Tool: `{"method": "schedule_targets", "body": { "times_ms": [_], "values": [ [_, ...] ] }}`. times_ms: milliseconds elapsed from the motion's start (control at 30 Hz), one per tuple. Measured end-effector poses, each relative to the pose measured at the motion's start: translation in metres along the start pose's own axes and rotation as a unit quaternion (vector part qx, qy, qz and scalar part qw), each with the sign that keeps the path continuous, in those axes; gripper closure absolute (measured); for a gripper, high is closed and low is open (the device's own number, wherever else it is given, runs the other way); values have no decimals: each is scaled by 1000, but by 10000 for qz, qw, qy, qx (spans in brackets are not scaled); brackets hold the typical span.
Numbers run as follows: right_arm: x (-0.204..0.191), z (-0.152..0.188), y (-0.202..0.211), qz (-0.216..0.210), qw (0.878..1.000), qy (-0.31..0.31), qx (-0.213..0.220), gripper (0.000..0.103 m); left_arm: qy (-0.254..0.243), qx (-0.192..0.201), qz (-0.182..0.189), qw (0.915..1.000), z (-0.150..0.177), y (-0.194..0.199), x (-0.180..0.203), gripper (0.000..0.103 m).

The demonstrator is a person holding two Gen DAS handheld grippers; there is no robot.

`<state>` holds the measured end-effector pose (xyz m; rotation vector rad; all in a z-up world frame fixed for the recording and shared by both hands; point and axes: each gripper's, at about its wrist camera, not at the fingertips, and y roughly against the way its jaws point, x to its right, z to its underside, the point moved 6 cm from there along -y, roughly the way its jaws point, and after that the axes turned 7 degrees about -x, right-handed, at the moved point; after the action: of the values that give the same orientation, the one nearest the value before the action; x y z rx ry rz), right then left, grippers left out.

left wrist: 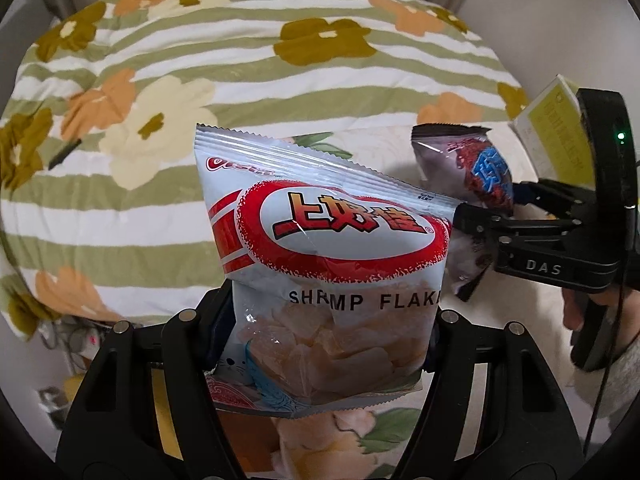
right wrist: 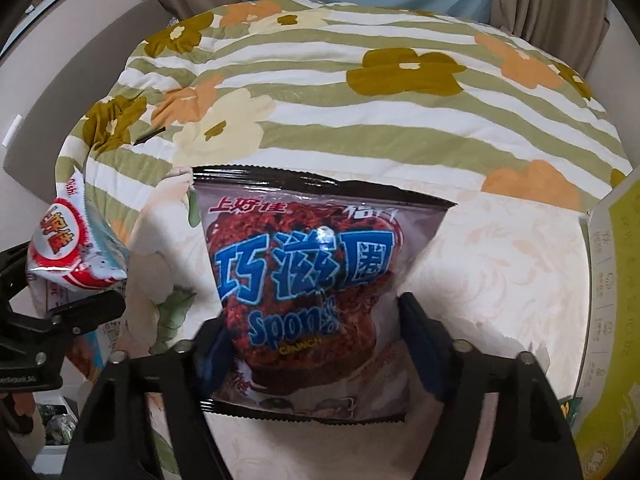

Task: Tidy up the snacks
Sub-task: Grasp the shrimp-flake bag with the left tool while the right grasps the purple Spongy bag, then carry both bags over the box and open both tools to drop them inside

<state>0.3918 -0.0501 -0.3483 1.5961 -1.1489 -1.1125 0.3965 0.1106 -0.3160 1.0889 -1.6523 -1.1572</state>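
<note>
Left wrist view: shrimp flakes bag (left wrist: 332, 264) upright, long axis vertical.

A: How many snack bags?
B: Two: one white shrimp bag (left wrist: 332, 264) and one dark Sponge Crunch bag (right wrist: 308, 292).
A: Grippers?
B: Two: left (left wrist: 324, 344) and right (right wrist: 316, 344).
A: Boxes?
B: One yellow-green box (right wrist: 612, 300). One floral quilt (right wrist: 360, 112).
</note>
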Motion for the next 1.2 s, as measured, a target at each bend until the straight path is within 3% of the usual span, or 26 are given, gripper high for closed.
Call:
{"method": "schedule_targets", "body": {
  "times_ms": [333,500,800,1200],
  "values": [
    [-13,9,33,-33,9996,-41,259,45,112,348,-111,9993,9,43,1,37],
    [-19,17,67,-84,9986,-116,513,45,-53,693,-14,9976,1,80,21,37],
    [13,41,161,39,9921,-621,1093,45,-563,1305,404,9890,-26,141,108,37],
    [127,76,262,296,9823,-911,1608,45,-668,1627,643,9823,-61,157,256,37]
  ]
}}
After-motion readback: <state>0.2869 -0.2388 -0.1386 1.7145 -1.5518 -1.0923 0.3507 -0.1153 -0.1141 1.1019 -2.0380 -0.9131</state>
